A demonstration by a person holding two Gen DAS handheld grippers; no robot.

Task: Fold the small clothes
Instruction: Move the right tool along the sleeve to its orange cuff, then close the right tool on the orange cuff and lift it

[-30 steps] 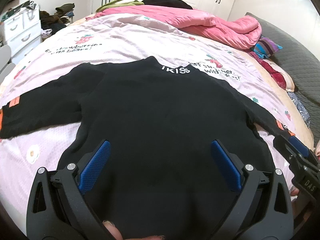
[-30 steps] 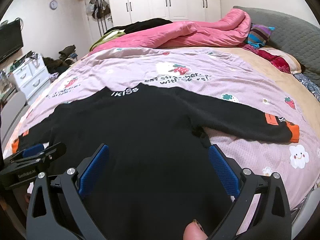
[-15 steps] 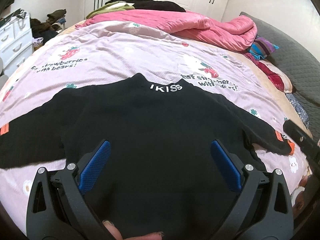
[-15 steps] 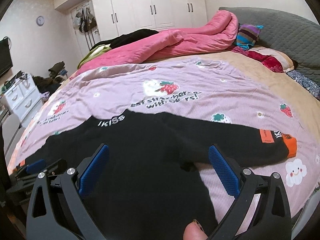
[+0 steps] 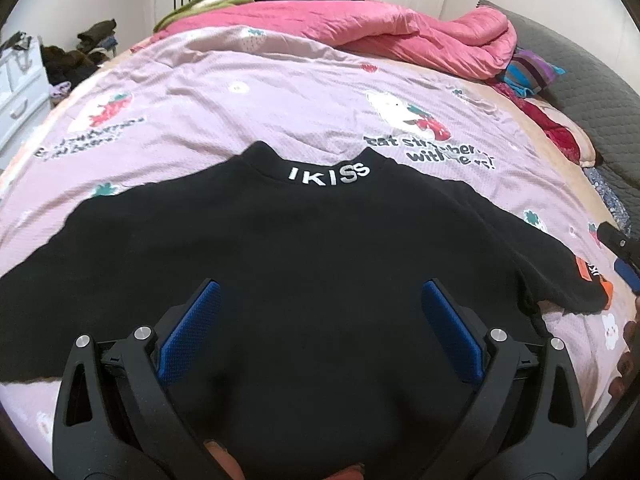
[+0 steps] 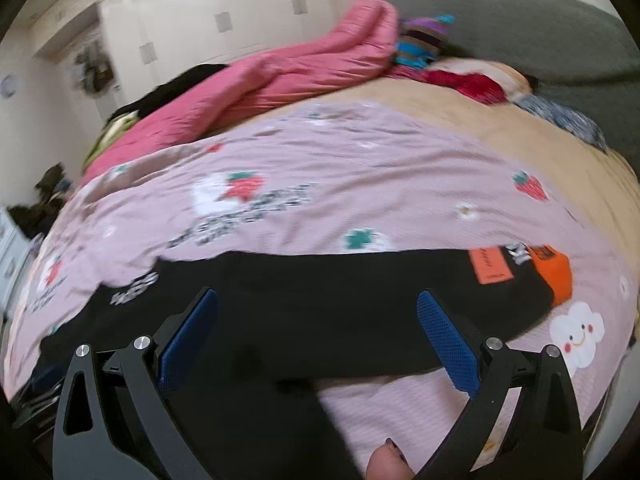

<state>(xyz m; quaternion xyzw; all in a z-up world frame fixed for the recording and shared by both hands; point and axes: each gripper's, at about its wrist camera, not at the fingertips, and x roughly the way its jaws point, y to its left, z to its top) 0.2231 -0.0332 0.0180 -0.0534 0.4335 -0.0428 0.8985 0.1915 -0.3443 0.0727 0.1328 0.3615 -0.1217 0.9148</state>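
Observation:
A small black long-sleeved top (image 5: 320, 248) lies spread flat on the bed, with white "IKISS" lettering at its collar (image 5: 327, 173). My left gripper (image 5: 320, 300) hovers open over the body of the top, nothing between its blue pads. In the blurred right wrist view, my right gripper (image 6: 318, 308) is open above the top's right sleeve (image 6: 380, 288), which ends in an orange cuff (image 6: 554, 278) with an orange label. The right gripper's tip (image 5: 618, 256) shows at the right edge of the left wrist view, beside that cuff.
The bed has a pink sheet (image 5: 280, 92) printed with strawberries and text. A pink duvet (image 5: 360, 28) and dark clothes are heaped at the far side, coloured fabrics at the right by a grey headboard (image 6: 520, 40). White drawers (image 5: 16, 92) stand at left.
Both grippers have moved forward and rightward over the top. The right gripper swung towards the right sleeve and its orange cuff, its view now motion-blurred. Both stayed open.

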